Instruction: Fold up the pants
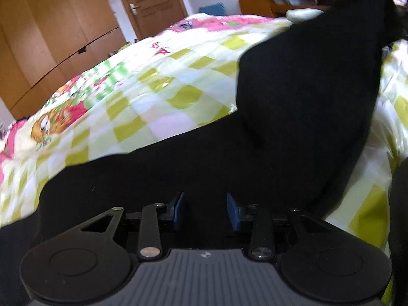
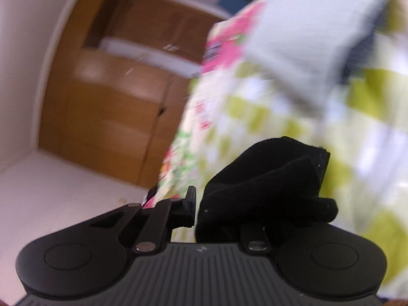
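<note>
The black pants [image 1: 306, 89] lie across the checked bedspread [image 1: 153, 89]. One part of them is lifted and runs up toward the top right corner, where its end is blurred. My left gripper [image 1: 206, 210] hovers low over the flat part near the bed's front, blue pads [image 1: 179, 204] apart, and I see no fabric pinched between them. In the right wrist view my right gripper [image 2: 205, 204] is shut on a bunched fold of the pants [image 2: 267, 178]. The cloth hides its right finger and only the left finger [image 2: 190, 204] shows. This view is blurred.
A wooden wardrobe [image 1: 51, 38] and a wooden door [image 1: 150, 2] stand beyond the bed's far left side. A wooden desk [image 1: 275, 0] with clutter is at the back right. A white pillow-like item [image 2: 306, 38] lies on the bedspread [image 2: 280, 117].
</note>
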The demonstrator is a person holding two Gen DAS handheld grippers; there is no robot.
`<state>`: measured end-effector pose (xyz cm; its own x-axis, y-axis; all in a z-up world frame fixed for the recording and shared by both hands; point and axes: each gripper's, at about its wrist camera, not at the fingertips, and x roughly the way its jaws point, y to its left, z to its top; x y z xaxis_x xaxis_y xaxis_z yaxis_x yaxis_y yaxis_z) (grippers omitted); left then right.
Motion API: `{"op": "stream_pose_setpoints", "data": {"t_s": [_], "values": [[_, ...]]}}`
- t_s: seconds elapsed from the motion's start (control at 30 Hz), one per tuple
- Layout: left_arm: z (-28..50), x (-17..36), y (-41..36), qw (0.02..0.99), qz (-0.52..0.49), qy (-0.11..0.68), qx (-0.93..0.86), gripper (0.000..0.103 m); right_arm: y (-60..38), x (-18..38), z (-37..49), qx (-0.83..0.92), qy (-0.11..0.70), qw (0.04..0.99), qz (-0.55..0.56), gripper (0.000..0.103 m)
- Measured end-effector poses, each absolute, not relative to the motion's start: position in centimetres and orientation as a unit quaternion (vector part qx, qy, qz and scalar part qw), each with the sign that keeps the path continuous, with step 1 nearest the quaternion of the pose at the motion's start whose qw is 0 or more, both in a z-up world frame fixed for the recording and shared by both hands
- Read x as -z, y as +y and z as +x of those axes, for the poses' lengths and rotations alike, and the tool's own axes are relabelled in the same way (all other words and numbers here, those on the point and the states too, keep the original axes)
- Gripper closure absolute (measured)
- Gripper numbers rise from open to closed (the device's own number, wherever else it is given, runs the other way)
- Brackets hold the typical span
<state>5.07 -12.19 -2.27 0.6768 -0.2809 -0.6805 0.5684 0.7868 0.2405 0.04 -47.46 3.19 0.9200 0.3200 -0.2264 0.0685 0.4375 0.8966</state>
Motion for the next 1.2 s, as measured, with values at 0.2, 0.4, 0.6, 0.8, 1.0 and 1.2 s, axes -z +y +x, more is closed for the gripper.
{"op": "stream_pose_setpoints", "data": {"t_s": [0.2, 0.4, 0.6, 0.8, 1.0, 1.2], "values": [[4.3, 0.6, -4.9, 0.914, 0.161, 0.318, 0.193, 0.053, -35.8, -9.0, 7.1, -0.175, 0.230, 0.859, 0.424, 0.089], [3.7, 0.2, 4.5, 0.939, 0.066, 0.319, 0.108, 0.053, -16.8, -8.7, 12.5, -0.257, 0.327, 0.879, 0.232, 0.087], [2.2, 1.7, 10.8, 0.941, -0.021, 0.330, 0.066, 0.053, -2.9, -3.2, 13.0, -0.294, 0.376, 0.877, 0.062, 0.089], [2.2, 2.0, 12.0, 0.940, -0.064, 0.325, 0.081, 0.052, -1.7, -2.1, 10.9, -0.277, 0.391, 0.878, -0.013, 0.064], [2.2, 1.9, 13.2, 0.939, -0.096, 0.319, 0.087, 0.052, -2.8, -2.9, 8.4, -0.299, 0.403, 0.864, -0.047, 0.052], [2.0, 1.5, 13.2, 0.940, -0.094, 0.318, 0.078, 0.052, -10.3, -3.9, 5.7, -0.255, 0.403, 0.879, 0.005, 0.046]]}}
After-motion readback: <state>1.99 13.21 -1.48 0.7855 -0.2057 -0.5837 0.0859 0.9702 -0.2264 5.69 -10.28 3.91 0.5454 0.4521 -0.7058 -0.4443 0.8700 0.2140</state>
